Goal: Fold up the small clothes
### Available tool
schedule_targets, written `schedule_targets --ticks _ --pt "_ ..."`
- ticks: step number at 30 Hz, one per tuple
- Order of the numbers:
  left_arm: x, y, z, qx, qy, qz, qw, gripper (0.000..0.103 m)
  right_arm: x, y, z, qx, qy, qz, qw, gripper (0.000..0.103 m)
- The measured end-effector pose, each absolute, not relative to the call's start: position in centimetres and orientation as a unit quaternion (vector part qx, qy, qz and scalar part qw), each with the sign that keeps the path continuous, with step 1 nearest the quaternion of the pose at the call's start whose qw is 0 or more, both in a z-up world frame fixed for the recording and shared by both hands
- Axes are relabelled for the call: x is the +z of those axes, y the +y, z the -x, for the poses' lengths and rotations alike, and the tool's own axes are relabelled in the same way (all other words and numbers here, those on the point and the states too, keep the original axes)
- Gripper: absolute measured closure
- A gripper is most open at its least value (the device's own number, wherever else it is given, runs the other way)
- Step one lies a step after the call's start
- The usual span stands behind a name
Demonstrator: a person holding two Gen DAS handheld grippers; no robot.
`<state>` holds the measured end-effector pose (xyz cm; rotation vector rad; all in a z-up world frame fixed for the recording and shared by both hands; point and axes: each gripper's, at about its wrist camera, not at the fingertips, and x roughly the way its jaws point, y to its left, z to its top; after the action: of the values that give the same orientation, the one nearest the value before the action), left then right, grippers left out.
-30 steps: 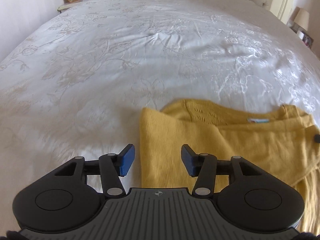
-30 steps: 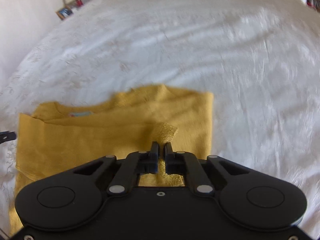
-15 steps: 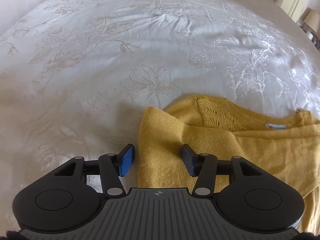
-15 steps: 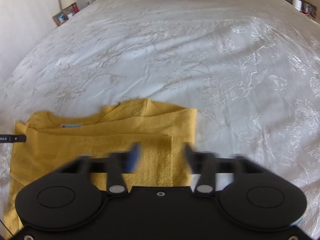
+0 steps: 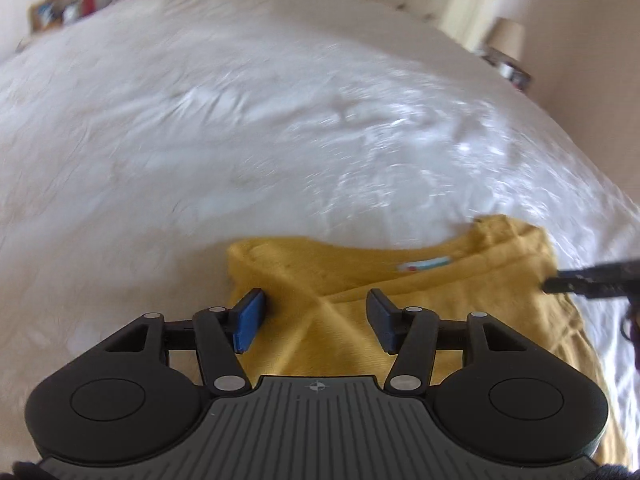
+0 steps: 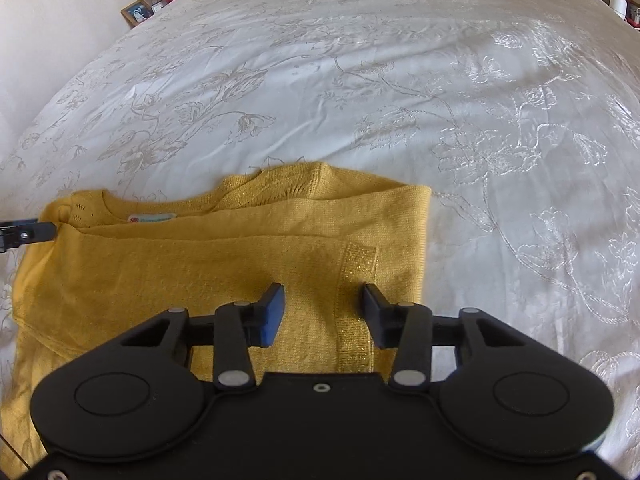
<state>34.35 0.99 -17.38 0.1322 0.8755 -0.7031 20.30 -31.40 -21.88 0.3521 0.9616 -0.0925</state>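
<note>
Yellow knit, the small sweater (image 6: 224, 256) lies partly folded on the near part of the white embroidered bedspread (image 6: 400, 80), sleeves laid across its body and the neck label facing up at its far edge. Both tools hover low over it with jaws spread and pinching nothing, the left tool (image 5: 312, 320) at the sweater's left side, the right tool (image 6: 322, 314) over the folded sleeve cuff. Loose knit could slide on the smooth bedspread, so a shallow pinch catching only one layer would likely drag the sleeves askew and undo the fold.

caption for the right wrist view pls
Right gripper, jaws open, over a partly folded yellow sweater on a white bedspread.
</note>
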Motion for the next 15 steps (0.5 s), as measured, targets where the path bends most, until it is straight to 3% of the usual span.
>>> schedule_targets --ticks 2,5,7,15 --pt "-17.4 0.9 -33.8 -0.320 0.410 -0.082 0.850 0.043 -22.1 -31.5 -20.2 -0.046 0.462 -0.170 0.869 0.056" --pt "-17.8 2.0 -34.3 -0.274 0.415 -0.065 0.865 0.043 -22.2 -31.6 -20.1 -0.048 0.464 -0.169 0.868 0.074" --pt "-18.1 3.0 -35.1 -0.239 0.427 -0.047 0.871 0.043 -22.2 -31.6 -20.1 -0.045 0.461 -0.169 0.870 0.091" --pt "-19.0 4.9 -37.6 -0.201 0.459 -0.023 0.865 0.043 -21.9 -31.6 -19.8 -0.071 0.463 -0.134 0.873 0.093"
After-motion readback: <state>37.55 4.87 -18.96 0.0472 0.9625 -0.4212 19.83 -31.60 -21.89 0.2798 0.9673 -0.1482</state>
